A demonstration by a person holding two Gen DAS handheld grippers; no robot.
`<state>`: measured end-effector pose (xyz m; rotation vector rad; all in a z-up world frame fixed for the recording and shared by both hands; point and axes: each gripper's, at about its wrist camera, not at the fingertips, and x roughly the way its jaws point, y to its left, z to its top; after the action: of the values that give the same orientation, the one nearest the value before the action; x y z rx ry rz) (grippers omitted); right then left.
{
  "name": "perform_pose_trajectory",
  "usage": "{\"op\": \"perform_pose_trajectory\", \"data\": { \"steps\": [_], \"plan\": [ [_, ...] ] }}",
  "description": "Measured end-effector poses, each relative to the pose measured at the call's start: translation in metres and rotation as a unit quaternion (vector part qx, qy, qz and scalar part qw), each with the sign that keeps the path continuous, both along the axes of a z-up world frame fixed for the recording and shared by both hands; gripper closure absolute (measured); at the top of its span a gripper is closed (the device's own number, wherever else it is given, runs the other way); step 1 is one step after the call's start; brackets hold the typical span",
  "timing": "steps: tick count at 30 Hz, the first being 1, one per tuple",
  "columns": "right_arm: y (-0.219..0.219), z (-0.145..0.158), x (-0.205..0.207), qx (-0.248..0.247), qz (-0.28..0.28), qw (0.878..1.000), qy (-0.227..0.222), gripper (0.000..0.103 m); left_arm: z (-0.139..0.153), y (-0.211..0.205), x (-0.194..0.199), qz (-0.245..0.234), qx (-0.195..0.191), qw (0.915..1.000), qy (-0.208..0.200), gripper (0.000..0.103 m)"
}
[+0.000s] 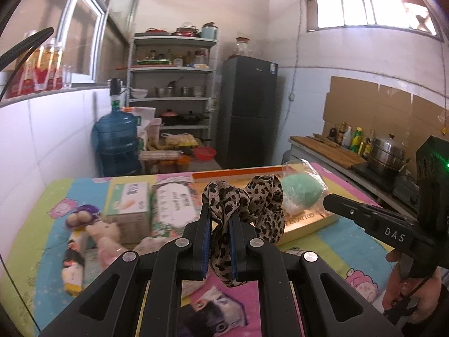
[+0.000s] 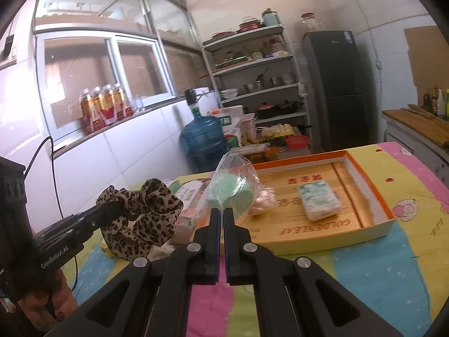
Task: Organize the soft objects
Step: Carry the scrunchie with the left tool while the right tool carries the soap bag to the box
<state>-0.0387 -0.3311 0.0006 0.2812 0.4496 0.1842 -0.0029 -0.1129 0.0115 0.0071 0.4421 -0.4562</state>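
In the left wrist view my left gripper (image 1: 221, 210) is shut on a leopard-print fabric scrunchie (image 1: 261, 196), which hangs above the table. My right gripper (image 2: 222, 212) is shut on the neck of a clear plastic bag (image 2: 233, 185) holding a green soft lump. Both loads hover side by side near the left end of an orange-rimmed cardboard tray (image 2: 364, 191). A white and green packet (image 2: 320, 200) lies inside the tray. From the right wrist view the left gripper (image 2: 118, 209) and scrunchie (image 2: 146, 210) show at left. The right gripper (image 1: 327, 200) and bag (image 1: 301, 193) show at right in the left view.
Two tissue packs (image 1: 127, 199) (image 1: 174, 205) and small plush toys (image 1: 106, 236) (image 1: 73, 266) lie on the cartoon-print tablecloth (image 1: 336, 241) at left. Beyond the table stand a blue water jug (image 1: 118, 140), a shelf rack (image 1: 171, 84), a dark fridge (image 1: 247, 112) and a counter with pots (image 1: 387, 154).
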Motion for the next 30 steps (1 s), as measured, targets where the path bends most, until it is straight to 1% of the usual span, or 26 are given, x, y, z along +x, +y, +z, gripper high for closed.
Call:
{"op": "perform_pose_trajectory", "data": {
  "steps": [5,14,21,30],
  "plan": [
    [-0.023,-0.005,0.002,0.003,-0.021,1.0,0.002,0.101,0.0,-0.027,0.013,-0.019,0.013,0.9997,0.001,0.092],
    [-0.065,-0.014,0.01,0.012,-0.051,0.999,0.007,0.101,-0.008,-0.072,0.038,-0.037,0.019,0.9989,0.021,0.092],
    [-0.094,-0.022,0.021,0.015,-0.068,0.997,0.018,0.101,-0.017,-0.097,0.059,-0.043,0.026,0.9981,0.035,0.092],
    [-0.116,-0.032,0.035,0.011,-0.079,0.996,0.029,0.101,-0.031,-0.124,0.087,-0.043,0.038,0.9966,0.059,0.092]
  ]
}}
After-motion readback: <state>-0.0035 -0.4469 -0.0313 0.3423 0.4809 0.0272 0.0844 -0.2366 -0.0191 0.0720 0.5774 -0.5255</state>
